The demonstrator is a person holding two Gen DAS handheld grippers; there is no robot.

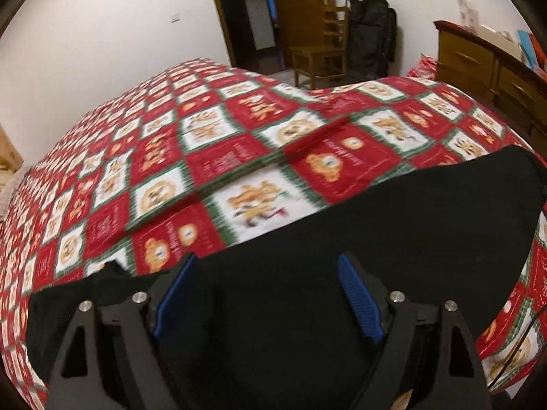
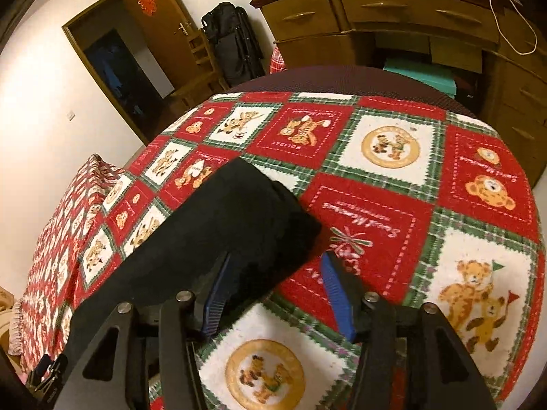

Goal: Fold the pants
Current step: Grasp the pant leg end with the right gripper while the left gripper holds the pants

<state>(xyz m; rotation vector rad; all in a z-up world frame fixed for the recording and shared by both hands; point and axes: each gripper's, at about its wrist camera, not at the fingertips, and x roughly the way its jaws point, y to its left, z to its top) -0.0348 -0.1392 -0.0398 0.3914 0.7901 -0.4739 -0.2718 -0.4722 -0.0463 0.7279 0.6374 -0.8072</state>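
Black fabric: the black cloth pants (image 1: 342,239) lie flat on the red, white and green teddy-bear patchwork bedspread (image 1: 212,157) that covers the bed, already in a compact band, not spread at full length.
Left wrist view, tongs: the left tongs (image 1: 268,276) stand wide apart, blue ribbed pads (image 1: 355,294) either side of bare black cloth, gripping nothing; whether the tips touch the fabric cannot be told.
Left wrist view, pants: the band runs crosswise under the tongs, its long axis from the lower left up to the rounded end at the far right.
Left wrist view, room: a wooden chair (image 1: 318,54), a black bag (image 1: 371,34) and a brown wooden dresser (image 1: 485,61) stand beyond the bed.
Right wrist view, tongs: the right tongs (image 2: 277,266) are also spread wide and hold nothing.
Right wrist view, pants: the near end of the black pants (image 2: 225,235) sits ahead and to the left; the left pad is at or over the cloth edge, the right pad over bedspread (image 2: 393,177).
Deciding relation: judged from both views, each pair of tongs is at one end of the band, the left centred on cloth, the right at the end's corner, so the right likely needs to shift leftward before closing.
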